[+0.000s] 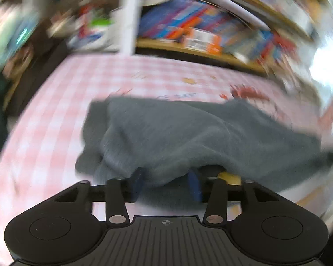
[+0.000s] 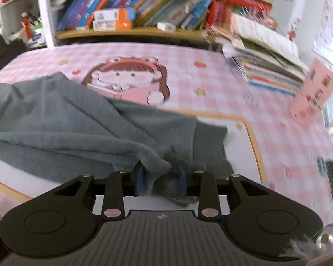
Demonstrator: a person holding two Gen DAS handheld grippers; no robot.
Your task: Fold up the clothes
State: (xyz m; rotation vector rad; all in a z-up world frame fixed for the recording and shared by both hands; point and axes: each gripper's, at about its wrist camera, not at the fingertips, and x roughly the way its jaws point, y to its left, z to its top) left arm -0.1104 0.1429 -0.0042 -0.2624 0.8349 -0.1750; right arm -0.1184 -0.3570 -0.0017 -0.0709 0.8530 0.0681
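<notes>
both claws (image 1: 166, 184) (image 2: 159, 180) half open, grey garment (image 2: 77, 128) edge between loosely, checked tablecloth (image 2: 233, 84) beyond

My left gripper (image 1: 166, 185): matte black body, ribbed grey centre plate with a small crosshair mark, two round side discs, silver pivot screws, blue fingers (image 1: 194, 185). Right gripper (image 2: 161, 180): same build, blue fingers (image 2: 140, 181), same screws.

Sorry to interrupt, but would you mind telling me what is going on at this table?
A person is folding a grey garment on a pink checked tablecloth, with a handheld gripper in each hand. The garment lies partly doubled over. The left gripper and right gripper each have a near edge of cloth between blue pads that stand apart, so neither seems to clamp it. Bookshelves stand behind.
</notes>
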